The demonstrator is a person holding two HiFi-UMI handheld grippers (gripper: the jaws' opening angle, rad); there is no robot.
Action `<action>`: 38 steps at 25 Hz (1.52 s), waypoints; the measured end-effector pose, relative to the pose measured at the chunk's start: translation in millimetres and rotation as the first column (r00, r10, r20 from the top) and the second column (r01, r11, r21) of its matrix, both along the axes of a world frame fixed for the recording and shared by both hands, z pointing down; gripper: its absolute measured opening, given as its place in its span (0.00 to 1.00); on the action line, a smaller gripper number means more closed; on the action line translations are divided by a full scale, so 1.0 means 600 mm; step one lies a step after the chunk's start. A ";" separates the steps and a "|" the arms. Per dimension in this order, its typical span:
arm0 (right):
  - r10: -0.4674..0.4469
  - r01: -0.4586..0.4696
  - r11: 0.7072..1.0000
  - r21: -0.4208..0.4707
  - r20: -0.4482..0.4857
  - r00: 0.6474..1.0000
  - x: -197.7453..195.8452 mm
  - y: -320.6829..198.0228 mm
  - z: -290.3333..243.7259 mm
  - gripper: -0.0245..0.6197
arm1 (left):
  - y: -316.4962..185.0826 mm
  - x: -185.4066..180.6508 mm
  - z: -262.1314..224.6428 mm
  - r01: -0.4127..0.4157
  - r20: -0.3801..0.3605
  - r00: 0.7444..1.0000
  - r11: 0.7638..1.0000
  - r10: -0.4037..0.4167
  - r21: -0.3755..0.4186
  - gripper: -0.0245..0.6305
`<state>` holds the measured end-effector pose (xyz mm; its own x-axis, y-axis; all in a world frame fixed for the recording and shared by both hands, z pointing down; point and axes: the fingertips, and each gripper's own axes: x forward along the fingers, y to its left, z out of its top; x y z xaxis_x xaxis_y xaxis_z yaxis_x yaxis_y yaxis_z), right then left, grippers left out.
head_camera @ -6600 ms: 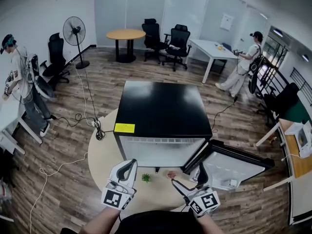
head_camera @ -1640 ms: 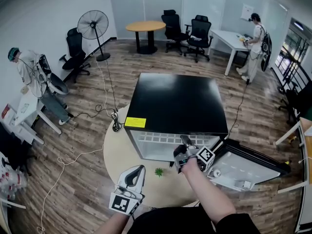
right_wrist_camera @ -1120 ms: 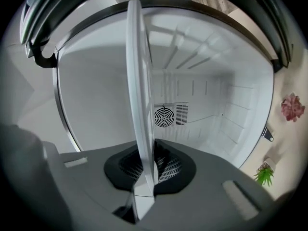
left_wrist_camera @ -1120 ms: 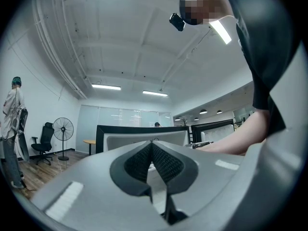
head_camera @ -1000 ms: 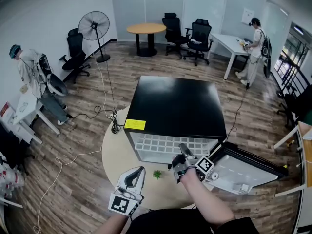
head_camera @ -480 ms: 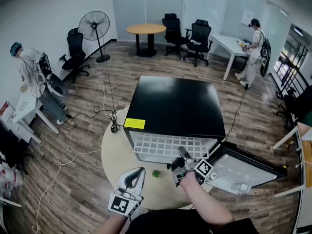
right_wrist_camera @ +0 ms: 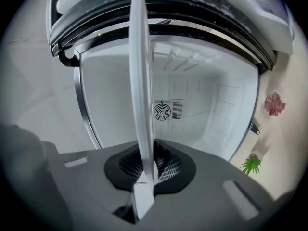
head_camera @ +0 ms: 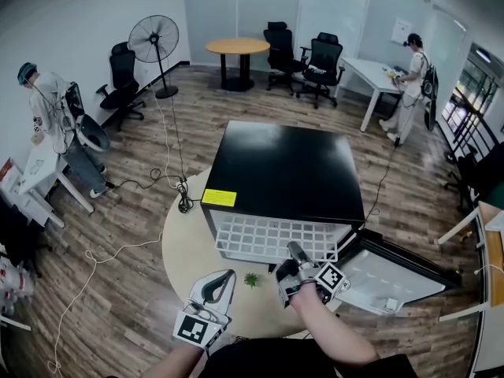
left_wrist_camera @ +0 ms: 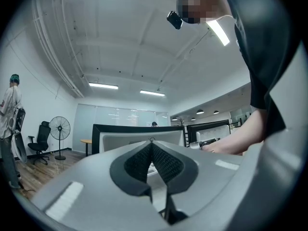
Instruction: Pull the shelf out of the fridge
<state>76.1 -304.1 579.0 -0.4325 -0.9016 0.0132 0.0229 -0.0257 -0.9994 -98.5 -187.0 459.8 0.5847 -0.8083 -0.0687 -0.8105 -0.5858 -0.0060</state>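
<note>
The black-topped fridge stands on a round table with its door swung open to the right. A white grid shelf sticks partly out of the fridge's front. My right gripper is shut on the shelf's front edge. In the right gripper view the shelf shows edge-on, clamped between the pads of the right gripper, with the white fridge interior behind. My left gripper hangs low at the left, shut and holding nothing; in its own view the left gripper points upward at the ceiling.
A small green plant lies on the round table between the grippers, also the plant near a pink object. Cables, a fan, chairs, and two people stand around the room.
The shelf has slid further out of the fridge toward me, with the right gripper drawing back on its edge. The left gripper has stayed where it was.
</note>
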 end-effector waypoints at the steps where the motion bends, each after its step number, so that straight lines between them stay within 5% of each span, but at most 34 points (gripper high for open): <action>1: 0.000 0.000 1.000 0.001 -0.002 1.000 -0.001 0.002 0.000 0.09 | 0.001 -0.001 0.001 0.000 -0.001 1.000 1.000 0.000 -0.009 0.04; 20: -0.023 0.022 0.999 -0.038 -0.038 0.999 -0.003 0.066 -0.011 0.09 | -0.016 0.007 -0.003 -0.023 -0.018 1.000 1.000 0.022 -0.019 0.04; 30: -0.055 0.052 0.998 -0.036 -0.076 0.996 0.002 0.096 -0.018 0.09 | -0.013 0.011 -0.009 -0.029 -0.020 0.999 0.998 0.030 0.047 0.04; 38: -0.113 0.124 0.992 0.016 -0.314 0.943 0.015 0.146 -0.024 0.10 | -0.013 0.013 0.000 -0.043 -0.023 0.999 0.998 0.044 0.042 0.04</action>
<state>85.3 -216.4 564.7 -0.5157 -0.8463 0.1336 -0.2911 0.0264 -0.9563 -90.5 -195.1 459.8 0.6173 -0.7782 -0.1155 -0.7842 -0.6204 -0.0120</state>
